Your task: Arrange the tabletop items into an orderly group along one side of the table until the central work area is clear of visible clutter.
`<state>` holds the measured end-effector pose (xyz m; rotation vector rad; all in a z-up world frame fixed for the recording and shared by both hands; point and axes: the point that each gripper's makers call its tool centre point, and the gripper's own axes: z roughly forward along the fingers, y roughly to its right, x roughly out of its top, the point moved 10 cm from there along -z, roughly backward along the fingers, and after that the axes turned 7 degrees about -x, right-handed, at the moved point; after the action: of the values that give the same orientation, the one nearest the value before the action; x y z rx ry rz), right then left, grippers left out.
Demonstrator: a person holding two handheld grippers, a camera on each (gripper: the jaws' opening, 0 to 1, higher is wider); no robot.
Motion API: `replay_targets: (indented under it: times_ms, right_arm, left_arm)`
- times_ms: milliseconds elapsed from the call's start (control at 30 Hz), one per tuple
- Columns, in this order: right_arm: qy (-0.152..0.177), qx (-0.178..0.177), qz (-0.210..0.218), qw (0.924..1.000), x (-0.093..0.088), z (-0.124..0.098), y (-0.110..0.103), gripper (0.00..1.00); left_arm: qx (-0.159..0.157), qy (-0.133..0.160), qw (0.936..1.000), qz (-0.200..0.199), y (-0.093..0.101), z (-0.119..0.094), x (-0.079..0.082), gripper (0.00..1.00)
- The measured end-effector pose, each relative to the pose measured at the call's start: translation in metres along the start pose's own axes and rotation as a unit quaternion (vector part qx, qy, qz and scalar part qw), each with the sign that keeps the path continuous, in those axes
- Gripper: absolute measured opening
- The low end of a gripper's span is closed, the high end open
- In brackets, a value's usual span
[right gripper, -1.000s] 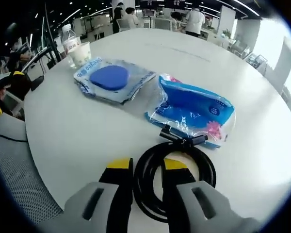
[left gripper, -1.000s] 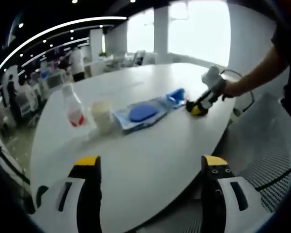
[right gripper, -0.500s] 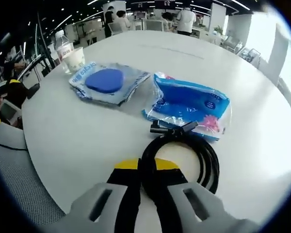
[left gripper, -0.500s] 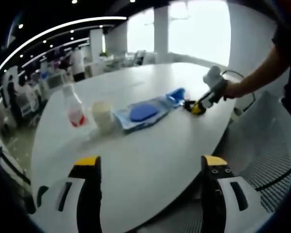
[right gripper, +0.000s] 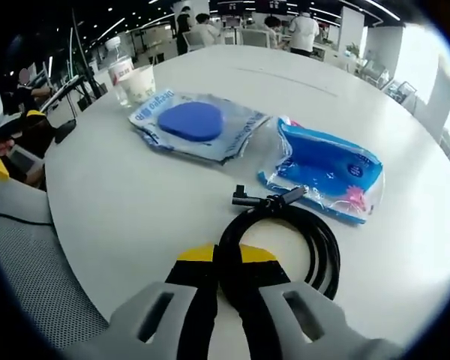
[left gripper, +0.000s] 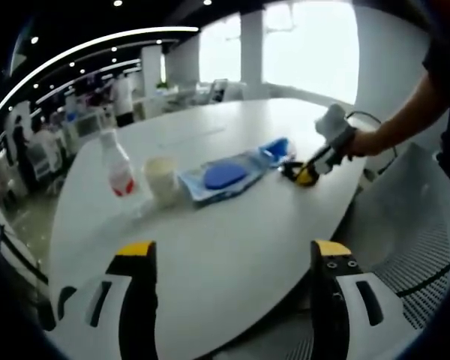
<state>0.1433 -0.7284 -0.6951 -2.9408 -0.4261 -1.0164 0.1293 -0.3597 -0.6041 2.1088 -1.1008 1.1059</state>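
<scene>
My right gripper (right gripper: 226, 256) is shut on the near side of a coiled black cable (right gripper: 285, 244) lying on the white round table (right gripper: 135, 202). Beyond the coil lie a blue plastic pack (right gripper: 326, 169) and a clear bag with a blue oval pad (right gripper: 195, 121). A paper cup (right gripper: 141, 82) and a water bottle (right gripper: 121, 71) stand at the far left. My left gripper (left gripper: 229, 251) hangs open over the table's near edge, far from everything. In the left gripper view the right gripper (left gripper: 309, 171) holds the cable beside the blue pack (left gripper: 274, 148), with the pad bag (left gripper: 223, 176), cup (left gripper: 161, 178) and bottle (left gripper: 117, 163) to its left.
A person's arm (left gripper: 397, 124) reaches in from the right, holding the right gripper. Mesh chairs (left gripper: 412, 225) stand by the table's near edge. Desks and people fill the office behind (right gripper: 285, 30).
The right gripper closed on the cable coil and has dragged it a little toward the table edge, away from the blue pack. The left gripper has stayed open and still.
</scene>
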Motion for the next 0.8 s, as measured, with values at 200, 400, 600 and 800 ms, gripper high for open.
replay_targets:
  times_ms: [200,400,600,800]
  right_arm:
    - [0.003,0.016,-0.011,0.9998,0.007,0.003,-0.014,0.07]
    - [0.007,0.026,-0.014,0.9996,0.010,0.005,-0.024,0.07]
    - [0.008,0.032,-0.024,0.9992,0.013,0.007,-0.030,0.08]
    - [0.006,0.035,-0.022,0.9991,0.013,0.007,-0.028,0.08]
  left_arm:
    - [0.001,0.001,1.0000,-0.002,0.000,0.000,0.000,0.81]
    - [0.005,0.003,1.0000,-0.002,-0.001,-0.001,0.000,0.81]
    - [0.007,0.003,1.0000,-0.004,-0.001,-0.001,-0.001,0.81]
    - [0.008,0.005,0.9999,-0.005,-0.001,-0.001,0.000,0.81]
